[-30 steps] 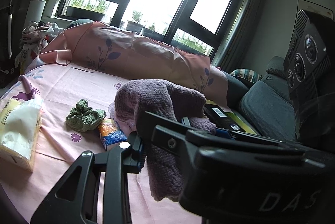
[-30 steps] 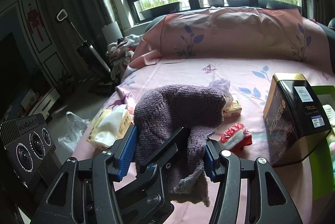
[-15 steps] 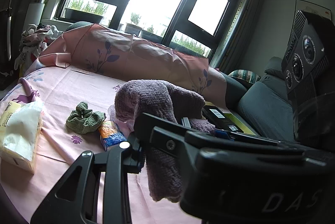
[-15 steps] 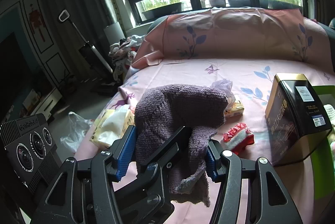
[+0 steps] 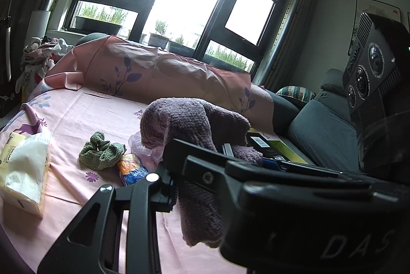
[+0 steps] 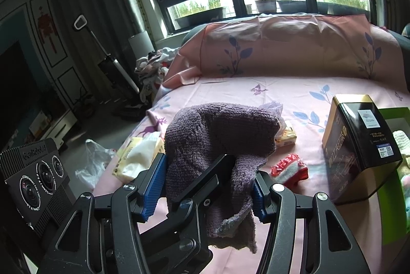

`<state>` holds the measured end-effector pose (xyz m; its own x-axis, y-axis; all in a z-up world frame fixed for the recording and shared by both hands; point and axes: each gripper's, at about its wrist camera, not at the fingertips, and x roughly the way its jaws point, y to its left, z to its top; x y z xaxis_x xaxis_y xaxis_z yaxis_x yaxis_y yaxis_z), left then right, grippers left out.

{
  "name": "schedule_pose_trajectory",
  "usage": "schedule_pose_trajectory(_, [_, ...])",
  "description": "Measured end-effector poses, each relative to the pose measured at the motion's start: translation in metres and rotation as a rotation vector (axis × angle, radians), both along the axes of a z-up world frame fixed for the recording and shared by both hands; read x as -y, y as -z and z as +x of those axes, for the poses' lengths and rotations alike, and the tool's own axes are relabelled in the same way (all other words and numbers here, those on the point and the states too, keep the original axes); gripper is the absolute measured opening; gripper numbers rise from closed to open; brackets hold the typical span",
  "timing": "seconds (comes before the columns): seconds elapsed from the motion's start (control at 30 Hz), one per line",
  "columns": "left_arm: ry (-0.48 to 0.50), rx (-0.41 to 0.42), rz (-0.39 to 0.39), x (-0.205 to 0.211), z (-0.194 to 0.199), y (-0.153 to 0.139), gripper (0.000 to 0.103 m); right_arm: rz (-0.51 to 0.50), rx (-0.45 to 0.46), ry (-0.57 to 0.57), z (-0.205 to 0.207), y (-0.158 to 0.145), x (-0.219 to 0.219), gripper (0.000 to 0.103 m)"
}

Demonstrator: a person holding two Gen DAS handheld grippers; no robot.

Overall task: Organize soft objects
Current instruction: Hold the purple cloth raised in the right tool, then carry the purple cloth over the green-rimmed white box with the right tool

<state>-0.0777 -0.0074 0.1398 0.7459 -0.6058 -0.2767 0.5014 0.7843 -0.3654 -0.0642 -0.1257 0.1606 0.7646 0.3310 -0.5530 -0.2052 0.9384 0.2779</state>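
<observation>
From my left wrist camera, the purple knitted cloth (image 5: 189, 125) hangs in the air above the pink bed sheet (image 5: 77, 115), draped over the black finger of my right gripper that crosses in front. I see one finger of my left gripper (image 5: 164, 186) pressed against the cloth's hanging end, but I cannot tell how its jaws stand. A green crumpled cloth (image 5: 101, 154) lies on the sheet just beside a blue-orange packet (image 5: 132, 169), with a tissue pack (image 5: 24, 171) farther left.

From my right wrist camera, my right gripper (image 6: 205, 184) stands fairly wide with the purple cloth bunched between its blue pads (image 6: 153, 181). A red-and-white knitted piece (image 6: 289, 169) lies on the sheet near a black-gold tin (image 6: 356, 148).
</observation>
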Motion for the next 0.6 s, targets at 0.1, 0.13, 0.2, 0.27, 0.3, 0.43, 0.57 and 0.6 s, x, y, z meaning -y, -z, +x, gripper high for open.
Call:
schedule_pose_trajectory(0.1, [0.007,0.026,0.002,0.006,-0.004,-0.007,0.026,0.005,0.024,-0.004,-0.005,-0.007,0.007,0.06])
schedule_pose_trajectory(0.13, [0.014,0.031,0.009,0.01,-0.004,-0.01,0.026,0.007,0.029,-0.005,-0.007,-0.009,0.012,0.06])
schedule_pose_trajectory(0.2, [0.033,0.038,0.022,0.02,-0.004,-0.016,0.026,0.019,0.036,0.004,-0.008,-0.013,0.024,0.06])
schedule_pose_trajectory(0.27, [0.05,0.05,0.047,0.035,-0.004,-0.023,0.026,0.04,0.046,0.017,-0.01,-0.017,0.038,0.06])
schedule_pose_trajectory(0.3, [0.06,0.061,0.058,0.043,-0.005,-0.028,0.026,0.055,0.053,0.025,-0.011,-0.02,0.047,0.06])
schedule_pose_trajectory(0.43, [0.121,0.113,0.115,0.084,-0.013,-0.046,0.026,0.113,0.099,0.067,-0.023,-0.029,0.088,0.06])
schedule_pose_trajectory(0.57, [0.203,0.152,0.176,0.136,-0.019,-0.057,0.026,0.196,0.138,0.13,-0.037,-0.03,0.142,0.06])
schedule_pose_trajectory(0.6, [0.226,0.156,0.189,0.15,-0.02,-0.058,0.026,0.215,0.141,0.153,-0.04,-0.029,0.155,0.06])
